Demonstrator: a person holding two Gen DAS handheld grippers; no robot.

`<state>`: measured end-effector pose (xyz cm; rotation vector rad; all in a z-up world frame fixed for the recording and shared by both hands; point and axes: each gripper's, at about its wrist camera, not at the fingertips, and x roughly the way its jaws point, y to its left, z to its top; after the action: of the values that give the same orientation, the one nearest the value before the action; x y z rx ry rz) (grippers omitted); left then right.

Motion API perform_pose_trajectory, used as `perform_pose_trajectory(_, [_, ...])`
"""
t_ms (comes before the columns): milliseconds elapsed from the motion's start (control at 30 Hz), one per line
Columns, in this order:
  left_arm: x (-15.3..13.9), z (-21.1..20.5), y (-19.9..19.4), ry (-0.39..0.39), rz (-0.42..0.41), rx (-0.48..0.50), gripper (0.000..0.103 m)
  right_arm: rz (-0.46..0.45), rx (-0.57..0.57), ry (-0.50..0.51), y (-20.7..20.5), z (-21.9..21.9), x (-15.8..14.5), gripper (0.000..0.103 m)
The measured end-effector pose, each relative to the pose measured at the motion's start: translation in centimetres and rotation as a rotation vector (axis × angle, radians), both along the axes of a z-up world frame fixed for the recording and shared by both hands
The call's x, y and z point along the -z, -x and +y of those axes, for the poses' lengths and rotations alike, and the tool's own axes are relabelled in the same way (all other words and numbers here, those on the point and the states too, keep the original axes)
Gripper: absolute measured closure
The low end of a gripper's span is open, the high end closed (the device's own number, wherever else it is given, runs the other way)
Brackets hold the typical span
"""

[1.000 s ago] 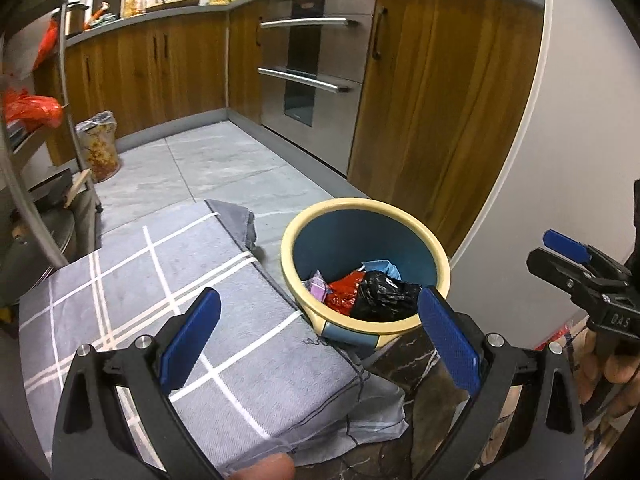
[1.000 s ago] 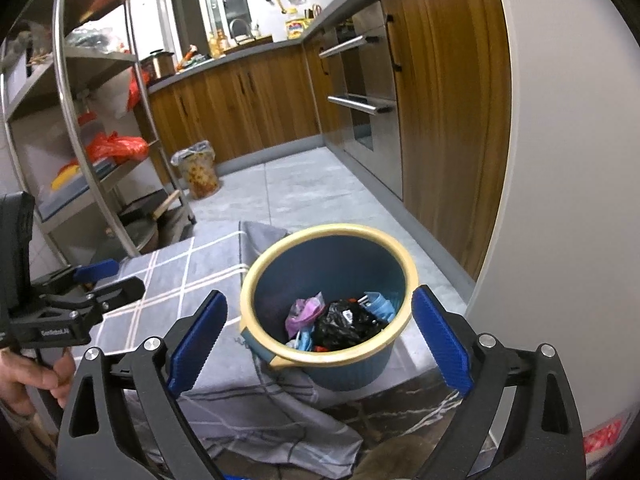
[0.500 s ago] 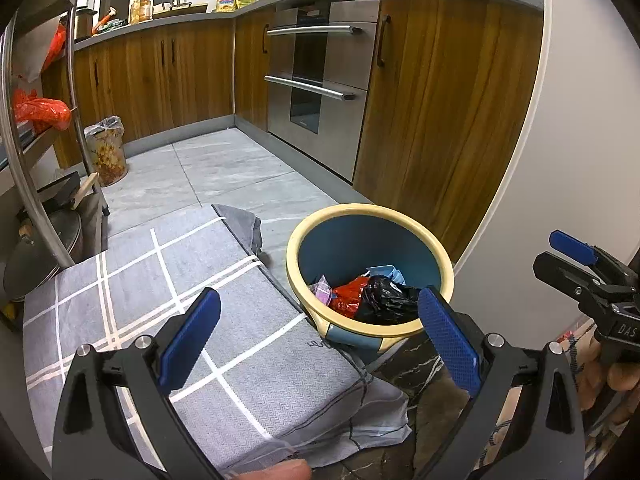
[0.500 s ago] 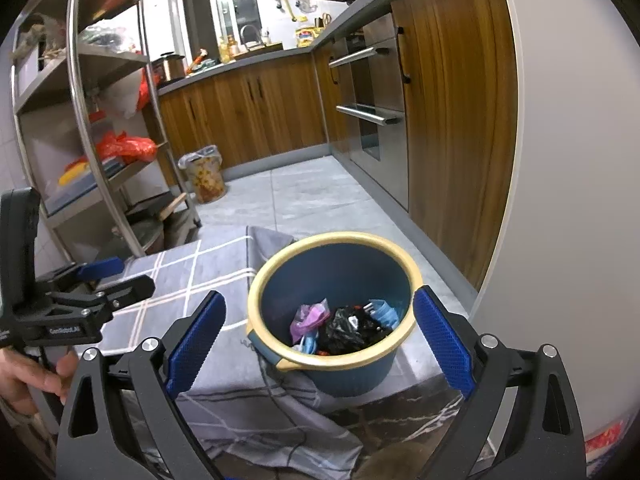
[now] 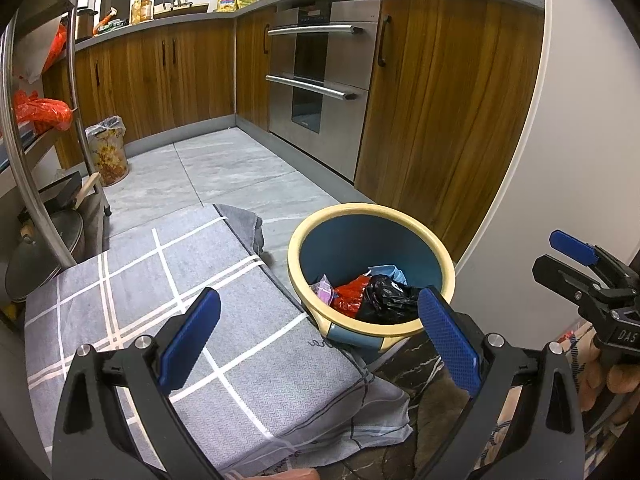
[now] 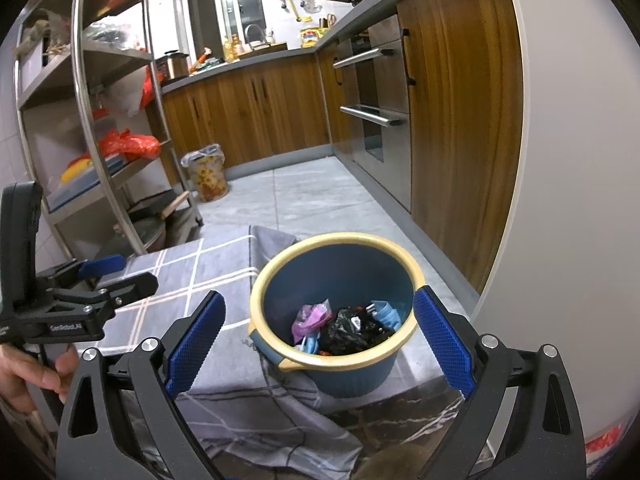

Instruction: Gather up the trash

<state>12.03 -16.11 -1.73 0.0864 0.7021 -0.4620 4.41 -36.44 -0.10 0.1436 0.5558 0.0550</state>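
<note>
A blue bin with a yellow rim (image 5: 438,258) (image 6: 272,276) stands on the floor beside a grey checked cloth (image 5: 132,280) (image 6: 188,264). Inside lie a black bag (image 5: 386,298) (image 6: 354,330), a red wrapper (image 5: 350,294), a pink wrapper (image 6: 310,316) and a light blue piece (image 6: 386,310). My left gripper (image 5: 318,330) is open and empty, above the cloth's edge near the bin. My right gripper (image 6: 318,330) is open and empty, above and in front of the bin. Each gripper shows from the side in the other view, the right (image 5: 576,256) and the left (image 6: 108,272).
Wooden cabinets (image 5: 440,120) and a steel oven (image 5: 316,88) line the right side. A metal shelf rack (image 6: 88,128) with red bags stands at the left. A lined waste bin (image 5: 108,156) stands far back on the grey tile floor (image 5: 224,176).
Both grippers have risen and tilted up a little, so more of the kitchen shows. The bin and its trash have not moved. Both grippers stay open.
</note>
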Motion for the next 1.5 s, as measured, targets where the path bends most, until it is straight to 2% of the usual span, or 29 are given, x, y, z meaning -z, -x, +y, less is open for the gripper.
perform_pose_trajectory(1500, [-0.06,-0.12,0.36,0.007,-0.001,0.021,0.006,0.002,-0.004,0.0,-0.02,0.22,0.0,0.008])
